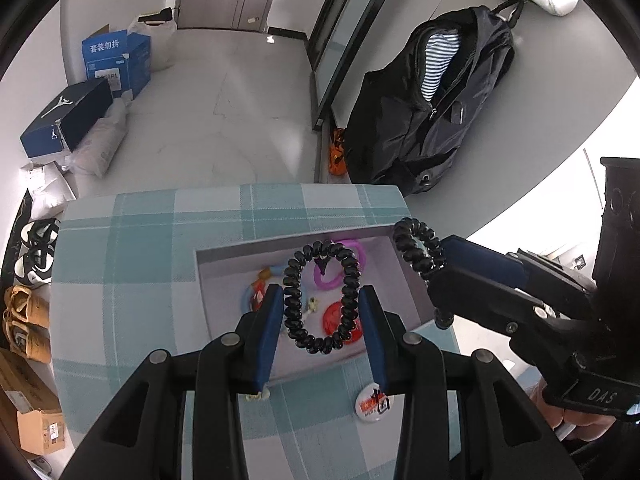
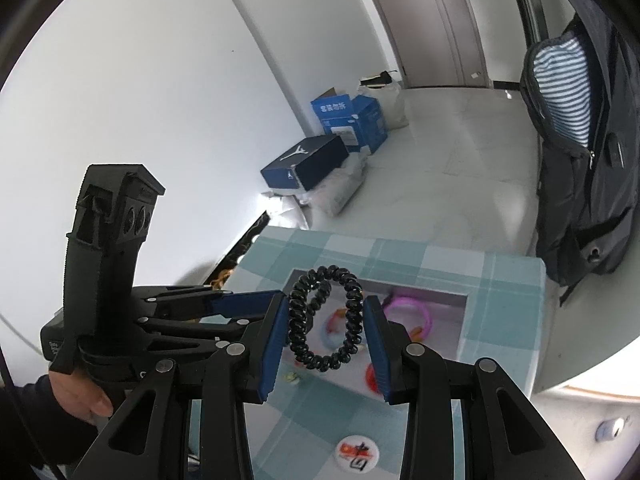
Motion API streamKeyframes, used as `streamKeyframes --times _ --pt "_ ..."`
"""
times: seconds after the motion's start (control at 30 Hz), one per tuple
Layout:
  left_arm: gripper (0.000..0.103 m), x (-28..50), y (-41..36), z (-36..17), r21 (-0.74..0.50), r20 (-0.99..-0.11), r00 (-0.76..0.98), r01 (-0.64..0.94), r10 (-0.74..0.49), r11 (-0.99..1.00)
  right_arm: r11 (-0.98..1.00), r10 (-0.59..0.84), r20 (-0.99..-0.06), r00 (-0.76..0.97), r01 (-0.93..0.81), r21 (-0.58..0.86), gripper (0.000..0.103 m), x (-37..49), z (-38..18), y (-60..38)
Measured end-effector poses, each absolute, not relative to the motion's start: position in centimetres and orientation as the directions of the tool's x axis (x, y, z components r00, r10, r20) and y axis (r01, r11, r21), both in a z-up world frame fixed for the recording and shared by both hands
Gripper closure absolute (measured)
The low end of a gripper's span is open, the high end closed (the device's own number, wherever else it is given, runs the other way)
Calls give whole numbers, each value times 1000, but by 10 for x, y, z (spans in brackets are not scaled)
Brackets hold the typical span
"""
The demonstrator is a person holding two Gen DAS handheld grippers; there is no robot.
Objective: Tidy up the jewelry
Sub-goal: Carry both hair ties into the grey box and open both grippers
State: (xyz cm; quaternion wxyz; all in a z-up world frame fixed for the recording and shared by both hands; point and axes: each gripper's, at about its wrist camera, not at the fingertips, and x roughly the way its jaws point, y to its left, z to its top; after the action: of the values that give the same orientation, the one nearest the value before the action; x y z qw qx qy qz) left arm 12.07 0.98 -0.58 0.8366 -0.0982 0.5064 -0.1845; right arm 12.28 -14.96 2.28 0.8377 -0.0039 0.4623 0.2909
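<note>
Left wrist view: the left gripper (image 1: 320, 320) fills the lower middle of the frame, its blue-padded fingers (image 1: 267, 336) closed in against the two sides of a black spiral bracelet (image 1: 320, 298), which stands upright as a loop between them, above the white box (image 1: 408, 280). The box sits open on the teal and white checked surface (image 1: 140, 248) in the centre of the frame. Inside it, behind the loop, lie a purple ring (image 1: 340, 276), a red round piece (image 1: 334, 318) and a light blue ring (image 1: 248, 300) with something orange and red on it. A round badge (image 1: 374, 404) lies on the cloth just below the box, at lower centre. At right of the frame the right gripper (image 1: 430, 258) reaches in from the edge, its fingers closed on a second black spiral bracelet (image 1: 418, 248) held over the box's right corner. A dark backpack (image 1: 432, 104) leans at upper right.

Right wrist view: the right gripper (image 2: 326, 328) is at lower centre, its fingers (image 2: 276, 336) pressing both sides of the second black spiral bracelet (image 2: 326, 320); it hangs as an oval above the white box (image 2: 462, 320). The purple ring (image 2: 408, 312) shows blurred in the box at right of centre. The left gripper's blue fingers (image 2: 244, 302) enter from the left of the frame, their tips hidden behind the right gripper. The round badge (image 2: 357, 453) lies at bottom centre on the checked surface (image 2: 504, 312).
</note>
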Motion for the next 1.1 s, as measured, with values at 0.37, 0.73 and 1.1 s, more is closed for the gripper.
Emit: streamKeyframes --times 0.37,0.73,1.1 --pt "70 135 8 -23 -402 -817 375 174 -438 899 860 468 -804 367 -397 320 66 142 -4 -165" --pt "70 139 6 -29 -425 -813 348 194 -467 884 877 440 -825 355 -369 308 65 146 -13 -169" --pt "37 138 9 -25 -413 -813 357 201 -459 888 879 451 -802 391 -352 322 52 148 -7 -172"
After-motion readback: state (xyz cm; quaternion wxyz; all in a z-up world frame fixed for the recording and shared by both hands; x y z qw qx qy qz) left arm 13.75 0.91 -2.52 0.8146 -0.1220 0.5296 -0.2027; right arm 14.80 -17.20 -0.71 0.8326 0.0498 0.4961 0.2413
